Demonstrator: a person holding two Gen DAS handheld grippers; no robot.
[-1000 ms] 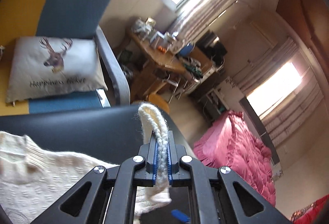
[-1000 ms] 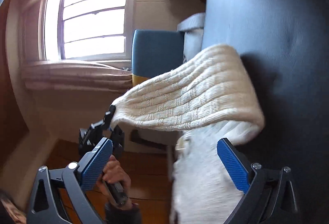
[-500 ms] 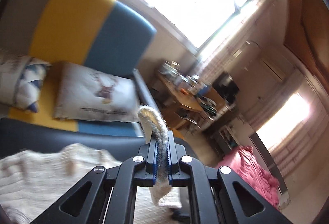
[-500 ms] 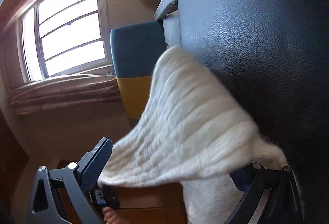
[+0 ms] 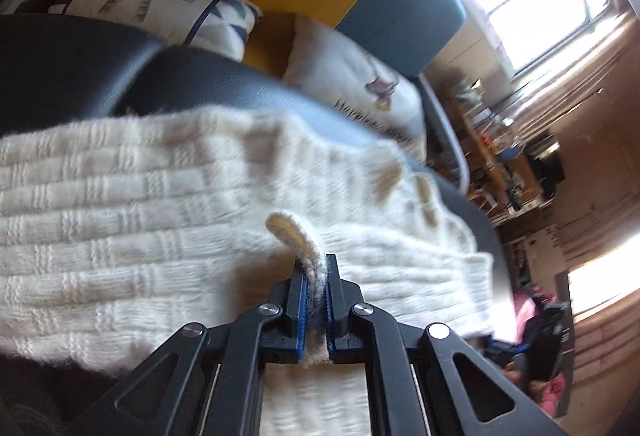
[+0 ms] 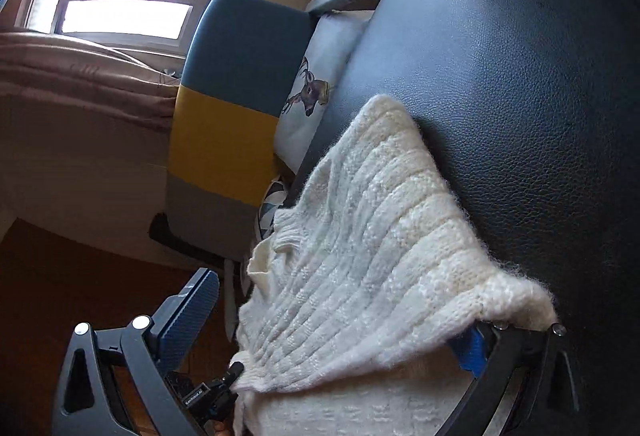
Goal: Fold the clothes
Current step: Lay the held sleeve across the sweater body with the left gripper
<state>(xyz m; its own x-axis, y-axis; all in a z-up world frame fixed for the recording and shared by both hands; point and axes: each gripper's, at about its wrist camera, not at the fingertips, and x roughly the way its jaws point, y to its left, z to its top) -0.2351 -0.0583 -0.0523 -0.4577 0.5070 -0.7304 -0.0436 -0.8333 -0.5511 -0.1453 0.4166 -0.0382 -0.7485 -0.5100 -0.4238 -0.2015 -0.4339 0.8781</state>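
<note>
The left gripper (image 5: 315, 278) was clamped on an edge of the cream knit sweater (image 5: 168, 220) spread across the black surface (image 6: 520, 76), while the right gripper (image 6: 332, 316) stood spread wide, the sweater draped over one finger.

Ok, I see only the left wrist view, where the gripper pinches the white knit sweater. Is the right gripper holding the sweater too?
Observer: No. The right gripper is wide open. The white knit sweater only drapes over one of its fingers, and nothing is pinched.
Operator: And the other finger, does it touch the sweater?
Observer: No, its blue pad is bare and stands apart from the knit, with the wooden floor behind it.
</note>
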